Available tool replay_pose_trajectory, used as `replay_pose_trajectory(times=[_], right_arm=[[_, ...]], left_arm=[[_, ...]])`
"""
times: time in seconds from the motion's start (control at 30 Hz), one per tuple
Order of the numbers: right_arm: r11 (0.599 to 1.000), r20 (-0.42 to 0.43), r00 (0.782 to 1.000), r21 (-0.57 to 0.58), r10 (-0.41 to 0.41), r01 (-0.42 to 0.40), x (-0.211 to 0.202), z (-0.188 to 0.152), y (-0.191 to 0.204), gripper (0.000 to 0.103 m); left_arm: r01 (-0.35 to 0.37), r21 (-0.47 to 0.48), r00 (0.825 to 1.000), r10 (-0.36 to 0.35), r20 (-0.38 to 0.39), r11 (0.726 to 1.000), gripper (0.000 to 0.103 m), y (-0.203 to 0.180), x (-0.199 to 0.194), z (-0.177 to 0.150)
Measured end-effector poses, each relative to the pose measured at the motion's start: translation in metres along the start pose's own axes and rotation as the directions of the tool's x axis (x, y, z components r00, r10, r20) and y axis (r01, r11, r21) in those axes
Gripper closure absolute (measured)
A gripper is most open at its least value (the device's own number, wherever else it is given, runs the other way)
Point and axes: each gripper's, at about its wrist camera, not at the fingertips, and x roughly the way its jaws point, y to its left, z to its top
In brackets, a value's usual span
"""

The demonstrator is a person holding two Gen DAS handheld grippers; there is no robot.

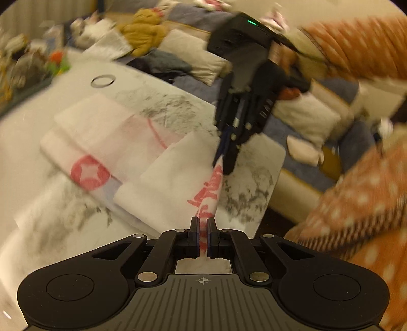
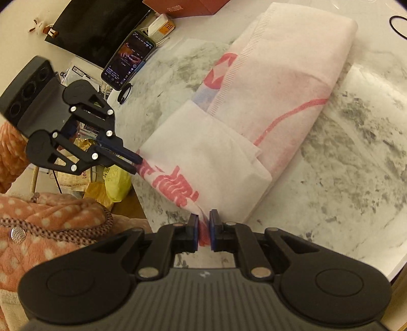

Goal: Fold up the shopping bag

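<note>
Shopping bag [image 2: 274, 84], white non-woven fabric with red printed characters, a red roundel and a thin red line, lies partly folded into a long band on the marble-patterned white-and-grey tabletop [image 2: 356, 157]. Fabric shows a fine ribbed weave and a stitched edge strip; a doubled flap of plainer white sits over its near end. Red characters along the near edge are large brush-style strokes, not readable from this angle. Left gripper [image 1: 202, 230], black plastic with blue pads, has its jaws closed narrow on the printed edge of the bag, cloth pinched between the pads. Right gripper [image 2: 204, 224], same build, likewise grips a bunched corner of that edge, red print visible between its pads. In the left wrist view the right gripper [image 1: 223, 163] hangs tip-down, holding the cloth so the edge stretches taut between the two tools; that view is motion-blurred. In the right wrist view the left gripper [image 2: 134, 163] clamps the opposite end of the printed edge near the table's side. Smartphone [image 2: 128, 59] with lit screen lies at the far side of the table, text too small to read, beside a black rectangular sheet [image 2: 99, 28] and an orange-brown box [image 2: 188, 6]. Person's sleeve [image 2: 51, 221] is orange fleece with white dots. Yellow plastic bag [image 2: 117, 183] sits below the table.
</note>
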Motion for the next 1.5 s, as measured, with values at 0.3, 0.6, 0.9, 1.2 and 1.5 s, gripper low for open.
replay_pose_trajectory(times=[0.3,0.6,0.9,1.2,1.5], right_arm=[[1.0,-0.005,1.0,-0.014,-0.011,0.011,0.002,0.003,0.003,0.096],[1.0,-0.009,1.0,-0.018,-0.022,0.022,-0.001,0.004,0.006,0.096],[0.999,-0.016,0.999,-0.026,-0.029,0.029,0.0,0.006,0.007,0.096],[0.999,-0.002,0.999,-0.025,-0.038,0.038,-0.001,0.003,0.009,0.096],[0.999,0.022,0.999,-0.012,-0.042,0.042,-0.001,-0.001,0.009,0.096]], left_arm=[[-0.139,0.405,0.988,0.152,0.0,0.904,0.1,-0.049,0.007,-0.006],[-0.227,0.31,0.974,0.22,0.06,0.923,0.048,-0.051,0.001,-0.006],[-0.257,0.386,0.966,0.245,0.081,0.886,0.039,-0.054,0.013,-0.005],[-0.13,0.4,0.979,0.181,-0.092,0.907,0.063,-0.037,0.035,0.004],[-0.061,0.152,0.987,0.083,-0.139,0.986,0.089,0.001,0.036,0.015]])
